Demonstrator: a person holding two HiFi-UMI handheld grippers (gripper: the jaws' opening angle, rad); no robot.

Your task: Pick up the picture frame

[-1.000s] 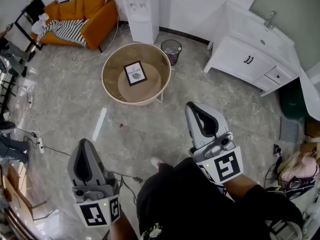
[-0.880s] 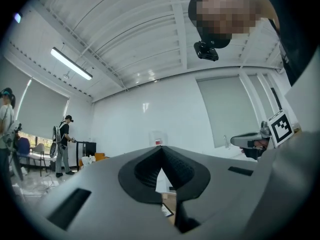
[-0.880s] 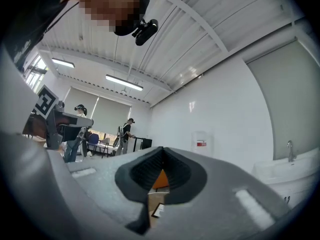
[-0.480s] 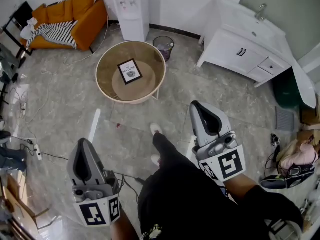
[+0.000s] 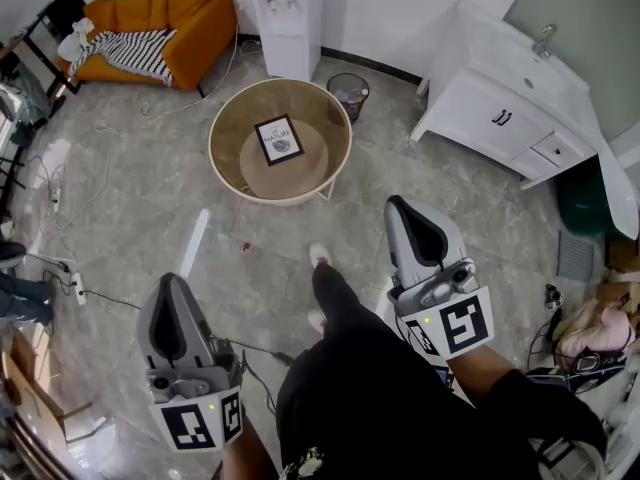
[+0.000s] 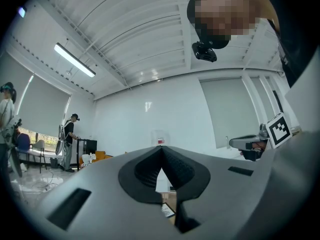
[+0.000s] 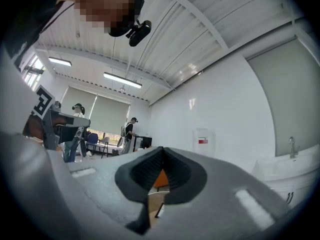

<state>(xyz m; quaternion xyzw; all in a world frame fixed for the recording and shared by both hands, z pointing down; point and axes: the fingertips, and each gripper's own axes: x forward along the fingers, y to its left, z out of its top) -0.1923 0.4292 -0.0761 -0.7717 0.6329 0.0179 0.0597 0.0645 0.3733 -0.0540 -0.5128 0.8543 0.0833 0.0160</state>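
Note:
A black picture frame (image 5: 279,139) with a white print lies flat on the inner shelf of a round wooden table (image 5: 226,116) far ahead on the floor. My left gripper (image 5: 171,313) is held low at the bottom left, jaws shut and empty. At the right my right gripper (image 5: 415,233) is also shut with nothing in it. Both are well short of the table. A sliver of the frame (image 6: 167,210) shows through the left jaws' gap, and an edge of the frame (image 7: 159,210) shows under the right jaws.
An orange sofa (image 5: 190,28) with a striped cloth stands at the back left. A white water dispenser (image 5: 288,18) and a small bin (image 5: 349,95) are behind the table. A white sink cabinet (image 5: 500,108) is at the right. Cables (image 5: 90,293) trail over the floor at left. Other people (image 6: 68,139) stand by the windows.
The view has shifted as I step forward; the table and frame sit slightly lower and more to the right than half a second ago. Both grippers stay shut and empty.

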